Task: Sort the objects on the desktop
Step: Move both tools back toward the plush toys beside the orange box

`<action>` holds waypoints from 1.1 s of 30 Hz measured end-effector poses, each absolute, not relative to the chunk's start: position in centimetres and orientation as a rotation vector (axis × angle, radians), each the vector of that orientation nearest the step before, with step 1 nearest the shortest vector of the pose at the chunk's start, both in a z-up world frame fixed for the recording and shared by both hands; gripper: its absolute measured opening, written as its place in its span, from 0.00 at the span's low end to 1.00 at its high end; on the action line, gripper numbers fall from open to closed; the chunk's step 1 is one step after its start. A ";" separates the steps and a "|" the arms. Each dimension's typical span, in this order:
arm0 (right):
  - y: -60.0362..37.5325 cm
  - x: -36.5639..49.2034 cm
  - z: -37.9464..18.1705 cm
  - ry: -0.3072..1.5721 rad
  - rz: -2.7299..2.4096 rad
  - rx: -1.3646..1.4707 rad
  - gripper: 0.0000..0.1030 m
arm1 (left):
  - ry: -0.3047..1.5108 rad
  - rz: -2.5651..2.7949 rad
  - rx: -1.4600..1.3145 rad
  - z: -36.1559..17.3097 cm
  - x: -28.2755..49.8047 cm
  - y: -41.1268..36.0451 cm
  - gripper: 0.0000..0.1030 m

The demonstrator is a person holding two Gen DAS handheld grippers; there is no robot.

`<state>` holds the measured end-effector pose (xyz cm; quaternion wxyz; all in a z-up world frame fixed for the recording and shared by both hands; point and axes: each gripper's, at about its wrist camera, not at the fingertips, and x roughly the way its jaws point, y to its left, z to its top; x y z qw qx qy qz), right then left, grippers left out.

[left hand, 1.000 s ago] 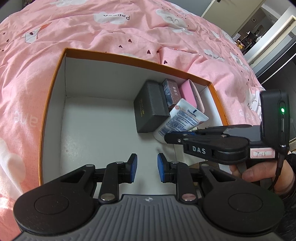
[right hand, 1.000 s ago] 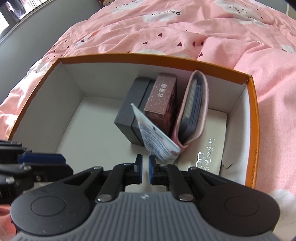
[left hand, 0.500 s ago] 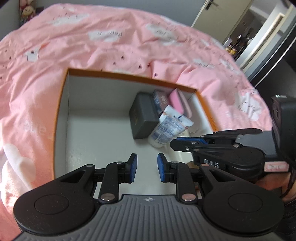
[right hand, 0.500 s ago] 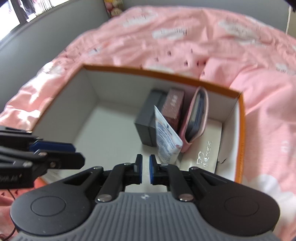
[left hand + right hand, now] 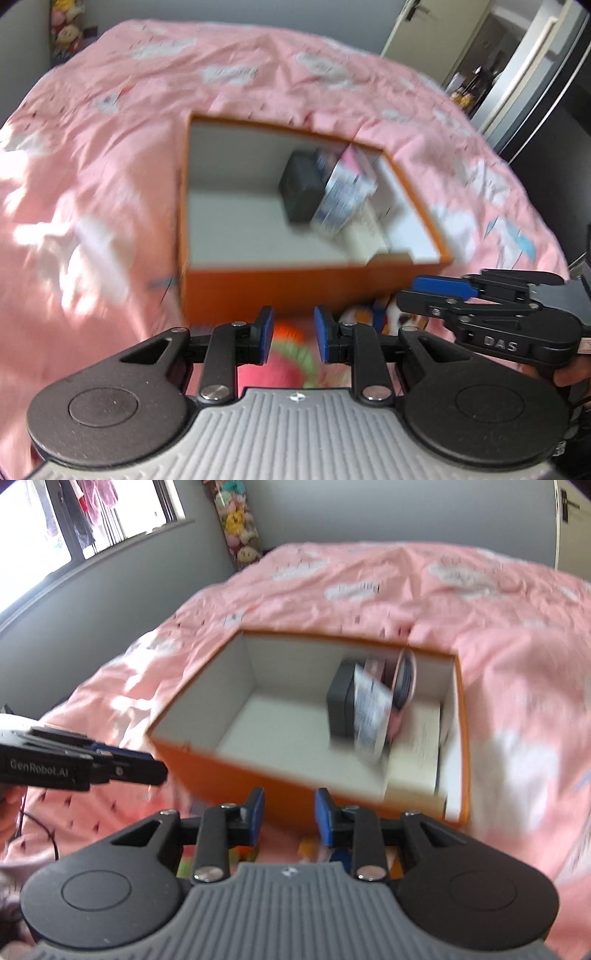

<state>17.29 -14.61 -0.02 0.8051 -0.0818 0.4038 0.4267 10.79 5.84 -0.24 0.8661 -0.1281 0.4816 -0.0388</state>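
Underneath, pink cloud-print bedspread (image 5: 110, 155), grey walls (image 5: 332, 513)

"DAS" on the right gripper (image 5: 439, 291); "GenRobot.AI" on the left gripper (image 5: 159, 773).

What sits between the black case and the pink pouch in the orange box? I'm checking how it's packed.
In the right wrist view, the white-and-blue tube leans between the black case and the pink pouch, with a blurred reddish box behind it.
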 end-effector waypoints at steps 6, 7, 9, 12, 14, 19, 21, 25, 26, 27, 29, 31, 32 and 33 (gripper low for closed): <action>-15.3 14.3 -3.1 1.004 0.934 -0.206 0.39 | 1.137 -0.039 -0.195 -3.2 7.9 5.9 0.31; -15.4 14.0 -3.5 1.022 0.939 -0.213 0.39 | 1.144 -0.054 -0.156 -3.5 7.4 5.5 0.31; -15.3 13.3 -4.2 1.052 0.958 -0.225 0.39 | 1.157 -0.089 -0.102 -4.1 6.3 4.6 0.32; -15.1 11.8 -4.8 1.082 1.016 -0.250 0.39 | 1.181 -0.141 -0.034 -4.9 4.9 3.4 0.33; -14.8 10.8 -5.0 1.096 1.047 -0.275 0.39 | 1.190 -0.159 0.027 -5.3 4.1 2.5 0.34; -14.4 8.8 -5.8 1.127 1.084 -0.330 0.39 | 1.182 -0.201 0.193 -6.1 2.2 0.6 0.45; -14.6 8.3 -6.0 1.139 1.087 -0.347 0.40 | 1.168 -0.213 0.264 -6.2 1.5 -0.2 0.51; -14.9 7.9 -6.1 1.154 1.069 -0.366 0.45 | 1.161 -0.220 0.300 -6.3 1.1 -0.4 0.53; -15.0 7.9 -6.1 1.158 1.060 -0.372 0.48 | 1.159 -0.221 0.315 -6.2 0.9 -0.4 0.54; -15.1 7.9 -6.1 1.158 1.049 -0.379 0.51 | 1.153 -0.222 0.332 -6.2 0.7 -0.4 0.55; -15.6 8.0 -6.0 1.148 1.020 -0.391 0.57 | 1.144 -0.223 0.353 -6.0 0.5 -0.3 0.57; -16.1 8.4 -6.2 1.163 1.001 -0.378 0.64 | 1.144 -0.223 0.362 -6.0 0.5 -0.1 0.63; -16.2 8.7 -6.6 1.182 0.993 -0.369 0.68 | 1.145 -0.229 0.371 -6.2 0.6 0.0 0.65; -16.2 9.0 -7.1 1.208 0.992 -0.359 0.68 | 1.149 -0.236 0.377 -6.6 0.6 0.0 0.68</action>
